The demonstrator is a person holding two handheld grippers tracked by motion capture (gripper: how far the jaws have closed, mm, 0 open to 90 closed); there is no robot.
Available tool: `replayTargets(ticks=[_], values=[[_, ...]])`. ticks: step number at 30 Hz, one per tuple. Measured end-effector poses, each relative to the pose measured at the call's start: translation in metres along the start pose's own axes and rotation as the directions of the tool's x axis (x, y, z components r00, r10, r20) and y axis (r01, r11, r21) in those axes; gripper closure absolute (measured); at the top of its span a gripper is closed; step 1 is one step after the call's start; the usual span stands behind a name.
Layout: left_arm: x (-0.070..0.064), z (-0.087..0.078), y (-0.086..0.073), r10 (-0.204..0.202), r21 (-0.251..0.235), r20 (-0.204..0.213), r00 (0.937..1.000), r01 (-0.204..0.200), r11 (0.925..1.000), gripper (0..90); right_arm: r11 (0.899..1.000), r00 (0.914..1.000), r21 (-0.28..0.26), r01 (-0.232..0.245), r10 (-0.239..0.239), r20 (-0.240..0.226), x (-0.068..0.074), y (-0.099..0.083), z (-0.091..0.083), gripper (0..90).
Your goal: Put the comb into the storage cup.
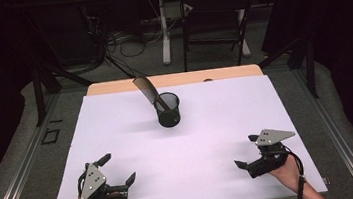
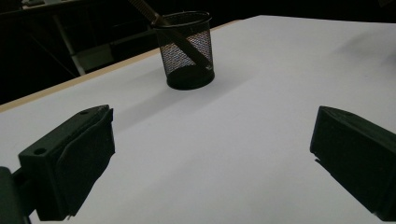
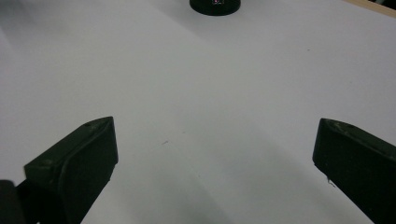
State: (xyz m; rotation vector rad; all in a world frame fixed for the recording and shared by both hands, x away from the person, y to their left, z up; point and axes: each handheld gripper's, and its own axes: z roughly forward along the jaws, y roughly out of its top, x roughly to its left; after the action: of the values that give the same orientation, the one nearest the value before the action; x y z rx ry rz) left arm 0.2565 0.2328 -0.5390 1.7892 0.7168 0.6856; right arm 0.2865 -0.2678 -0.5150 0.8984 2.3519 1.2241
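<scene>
A black mesh cup (image 1: 168, 110) stands upright near the far middle of the white table (image 1: 227, 119). A long dark flat tool (image 1: 147, 90) leans in it, sticking out to the upper left. In the left gripper view the mesh cup (image 2: 186, 51) with the tool (image 2: 154, 18) sits well ahead of the jaws. The cup's base (image 3: 215, 6) shows at the top of the right gripper view. My left gripper (image 1: 118, 169) rests near the front left edge, open and empty. My right gripper (image 1: 247, 151) is near the front right, open and empty too.
A wooden strip (image 1: 112, 87) edges the table's far side. Beyond it are a chair (image 1: 213, 22), a white desk leg (image 1: 164, 30) and cables (image 1: 123, 42) on the floor. Black frame legs (image 1: 38, 92) stand at the left and right.
</scene>
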Motion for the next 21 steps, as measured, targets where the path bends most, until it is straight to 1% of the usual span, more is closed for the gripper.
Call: replayTargets(ticks=[2,7,12,18,21], values=[[0.000,0.000,0.000,0.000,0.000,0.000,1.0000,0.000,1.0000,0.0,1.000,1.0000,-0.002,-0.007,0.007,0.002,0.001,-0.003,-0.001,0.0],[0.000,0.000,0.000,0.000,0.003,0.001,1.0000,0.000,1.0000,0.0,1.000,0.9999,0.000,-0.005,0.005,0.011,0.004,-0.009,-0.004,0.0],[0.000,0.000,0.000,0.002,0.003,-0.001,1.0000,-0.002,1.0000,0.0,1.000,0.9998,-0.010,-0.002,0.002,0.022,0.006,-0.015,-0.009,0.0],[0.000,0.001,-0.001,-0.003,0.006,0.000,1.0000,0.003,1.0000,0.0,1.000,0.9988,-0.017,-0.013,0.014,0.046,0.007,-0.023,-0.017,0.0],[0.000,0.002,-0.001,-0.003,0.008,0.002,1.0000,0.003,1.0000,0.0,0.999,0.9984,-0.031,-0.021,0.023,0.051,0.006,-0.026,-0.019,0.0]])
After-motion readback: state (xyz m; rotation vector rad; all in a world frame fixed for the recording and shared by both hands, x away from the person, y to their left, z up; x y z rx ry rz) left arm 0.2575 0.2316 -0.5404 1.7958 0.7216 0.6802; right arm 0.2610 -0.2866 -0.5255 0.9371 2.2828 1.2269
